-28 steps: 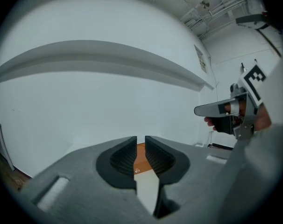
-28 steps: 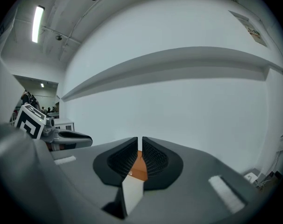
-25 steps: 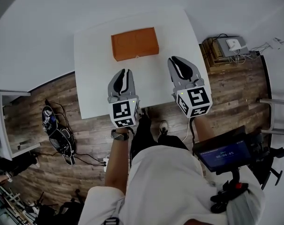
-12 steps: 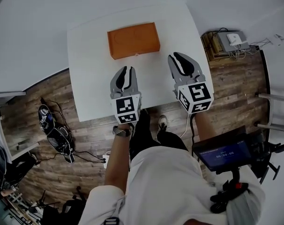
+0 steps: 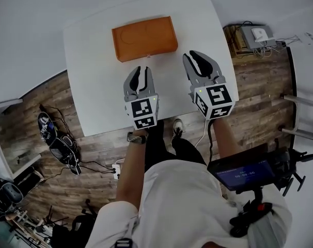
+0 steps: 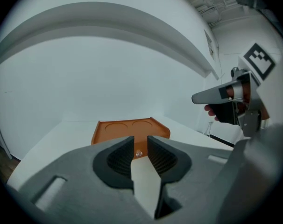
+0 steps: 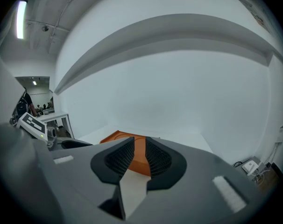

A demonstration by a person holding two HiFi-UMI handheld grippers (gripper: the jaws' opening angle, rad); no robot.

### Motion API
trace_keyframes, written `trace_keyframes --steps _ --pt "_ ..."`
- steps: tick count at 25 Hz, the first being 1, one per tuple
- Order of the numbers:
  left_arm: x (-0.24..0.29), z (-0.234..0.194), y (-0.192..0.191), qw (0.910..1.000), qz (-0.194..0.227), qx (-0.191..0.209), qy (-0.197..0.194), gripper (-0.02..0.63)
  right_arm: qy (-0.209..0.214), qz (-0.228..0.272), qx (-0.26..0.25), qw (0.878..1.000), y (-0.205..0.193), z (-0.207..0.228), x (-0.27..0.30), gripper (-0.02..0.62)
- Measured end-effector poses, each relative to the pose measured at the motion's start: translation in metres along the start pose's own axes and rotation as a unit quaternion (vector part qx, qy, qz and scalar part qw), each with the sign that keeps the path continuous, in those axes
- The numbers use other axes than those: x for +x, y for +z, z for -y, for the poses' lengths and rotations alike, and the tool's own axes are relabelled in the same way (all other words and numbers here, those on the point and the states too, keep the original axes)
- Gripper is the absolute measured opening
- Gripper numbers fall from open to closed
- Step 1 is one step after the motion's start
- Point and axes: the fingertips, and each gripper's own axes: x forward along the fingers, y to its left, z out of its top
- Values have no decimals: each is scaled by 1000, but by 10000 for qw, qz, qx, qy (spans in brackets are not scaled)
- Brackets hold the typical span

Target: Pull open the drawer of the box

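An orange box [image 5: 144, 37] lies at the far middle of the white table [image 5: 94, 87], its drawer front facing me with a small clear knob [image 5: 149, 56]. My left gripper [image 5: 140, 72] hovers just short of that knob, and its jaws are opening with nothing between them. The left gripper view shows the knob [image 6: 138, 153] through the gap of the left gripper [image 6: 140, 141], with the box [image 6: 130, 129] behind it. My right gripper [image 5: 196, 59] sits to the right of the box front, jaws opening and empty. In the right gripper view the box [image 7: 114, 136] lies ahead and left of the right gripper [image 7: 139, 143].
The table's near edge [image 5: 146, 124] lies under the gripper cubes. Cables and gear [image 5: 58, 143] lie on the wood floor at left. A low shelf with a white device [image 5: 254, 35] stands at right. A screen on a stand [image 5: 244, 172] is by my right side.
Both grippers have edged forward toward the box front, and their jaws have spread wider. The box has not moved on the table.
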Motion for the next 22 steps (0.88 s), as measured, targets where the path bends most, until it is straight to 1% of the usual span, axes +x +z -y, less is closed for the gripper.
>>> trace_keyframes --steps 8,11,15,19,22 --pt "26 13 -30 9992 -348 25 -198 109 -26 -242 123 9996 -24 14 20 86" --pt "34 16 -35 9990 -412 -9 -192 112 -35 -303 156 9994 -30 20 29 87" --pt "44 19 -41 9986 -472 41 -230 114 5 -414 140 9990 -38 26 43 94" --pt "48 15 -44 9988 -474 29 -136 124 171 -559 31 9983 -45 28 54 104" --pt "46 11 -46 9988 -483 16 -70 126 453 -708 -148 9963 -46 29 64 112"
